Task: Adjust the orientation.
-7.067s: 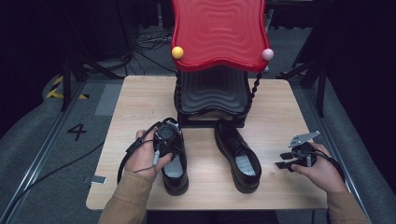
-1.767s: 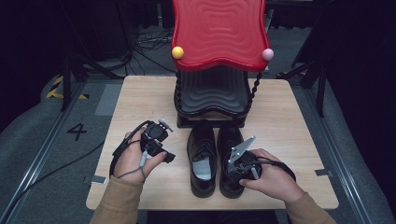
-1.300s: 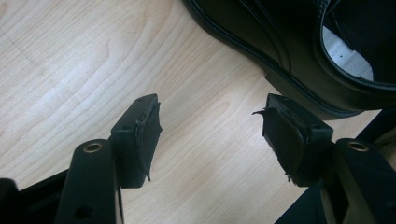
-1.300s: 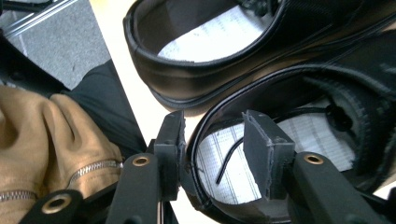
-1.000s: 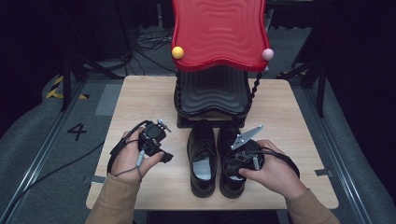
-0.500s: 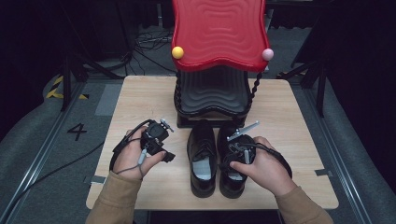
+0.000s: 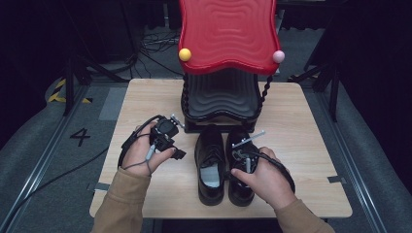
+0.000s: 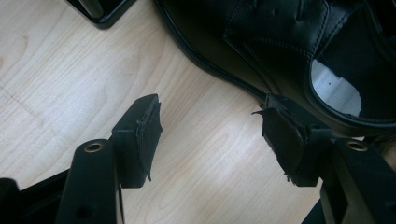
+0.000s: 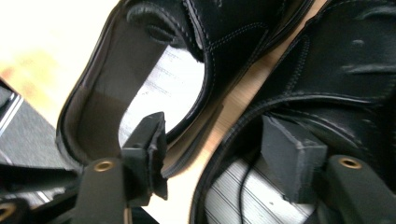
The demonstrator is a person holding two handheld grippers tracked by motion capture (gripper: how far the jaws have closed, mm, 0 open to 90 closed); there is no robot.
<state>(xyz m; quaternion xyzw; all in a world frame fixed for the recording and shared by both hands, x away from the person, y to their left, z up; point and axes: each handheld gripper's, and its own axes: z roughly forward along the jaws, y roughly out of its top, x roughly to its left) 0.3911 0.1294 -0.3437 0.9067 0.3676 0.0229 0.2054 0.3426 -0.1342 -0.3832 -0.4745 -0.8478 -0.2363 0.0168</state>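
Shoes [image 7: 212, 165] lie side by side under right claw [image 9: 212, 140] (jaws just opened, straddling their adjoining walls).

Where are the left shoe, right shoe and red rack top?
left shoe [image 7: 211, 167]: high view, on its laced upper.
right shoe [image 7: 236, 141]: high view, on its toe.
red rack top [image 7: 228, 31]: high view, middle of the wavy top.

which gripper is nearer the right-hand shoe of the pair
Right. The right gripper sits over the right-hand shoe, its fingers open astride that shoe's inner wall. The left gripper hovers open over bare table, beyond the other shoe.
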